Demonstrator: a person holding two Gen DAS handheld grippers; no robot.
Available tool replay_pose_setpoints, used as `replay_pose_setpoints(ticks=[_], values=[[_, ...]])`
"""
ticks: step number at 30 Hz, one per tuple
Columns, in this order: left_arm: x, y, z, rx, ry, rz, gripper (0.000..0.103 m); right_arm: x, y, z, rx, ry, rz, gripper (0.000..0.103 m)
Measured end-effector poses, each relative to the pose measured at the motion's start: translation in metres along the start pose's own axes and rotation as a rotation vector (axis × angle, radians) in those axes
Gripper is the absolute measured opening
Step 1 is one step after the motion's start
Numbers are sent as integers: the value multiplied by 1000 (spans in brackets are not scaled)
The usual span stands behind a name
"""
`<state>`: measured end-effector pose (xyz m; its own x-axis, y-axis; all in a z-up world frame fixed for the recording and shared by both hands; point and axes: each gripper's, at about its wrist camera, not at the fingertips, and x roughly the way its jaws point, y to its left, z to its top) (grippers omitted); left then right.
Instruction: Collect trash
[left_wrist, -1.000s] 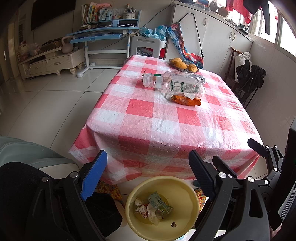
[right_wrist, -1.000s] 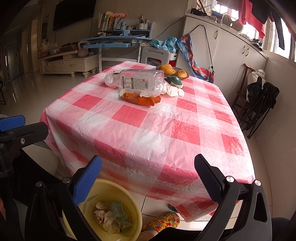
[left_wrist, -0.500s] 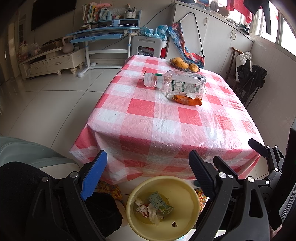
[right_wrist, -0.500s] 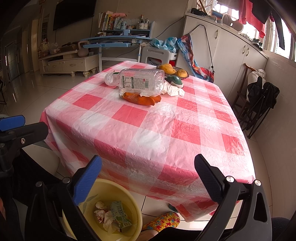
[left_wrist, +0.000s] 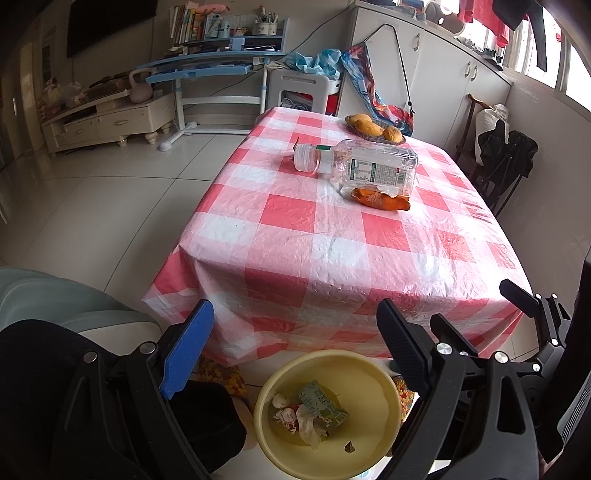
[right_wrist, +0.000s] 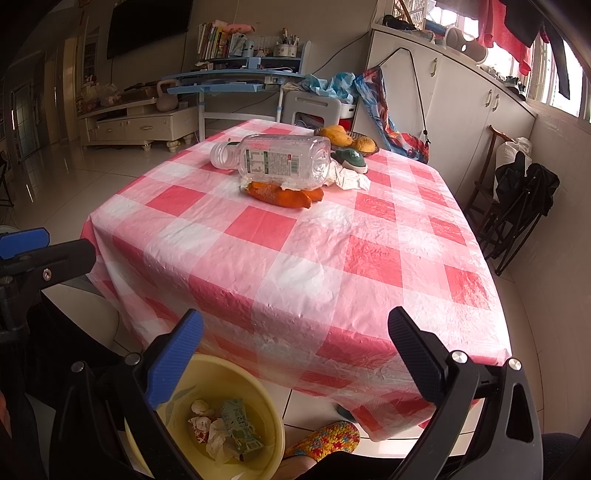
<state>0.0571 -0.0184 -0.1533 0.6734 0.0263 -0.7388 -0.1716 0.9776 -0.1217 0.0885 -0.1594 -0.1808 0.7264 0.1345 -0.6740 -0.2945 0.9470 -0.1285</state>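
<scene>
Currently both grippers sit low at the bottom of their frames, left gripper (left_wrist: 291, 347) and right gripper (right_wrist: 295, 347), each with jaws spread wide and holding nothing, above a yellow basin (left_wrist: 384, 435) on the floor at lower centre that holds crumpled wrappers (left_wrist: 314, 413). Upper centre of the left view: a clear plastic bottle (left_wrist: 362, 168) lies on its side on the red-checked tablecloth (left_wrist: 314, 240), resting on an orange peel (left_wrist: 380, 199). Right view shows a crumpled tissue (right_wrist: 349, 179) and a green item (right_wrist: 351, 158) just behind the bottle, with a fruit plate (right_wrist: 347, 138) beyond.
</scene>
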Motion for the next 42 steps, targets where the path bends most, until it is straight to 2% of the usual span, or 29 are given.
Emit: replay_pose_setpoints(ticks=[42], values=[[1,1,0,-2,2,0,87,1,-2,1,-21,27,19,96]])
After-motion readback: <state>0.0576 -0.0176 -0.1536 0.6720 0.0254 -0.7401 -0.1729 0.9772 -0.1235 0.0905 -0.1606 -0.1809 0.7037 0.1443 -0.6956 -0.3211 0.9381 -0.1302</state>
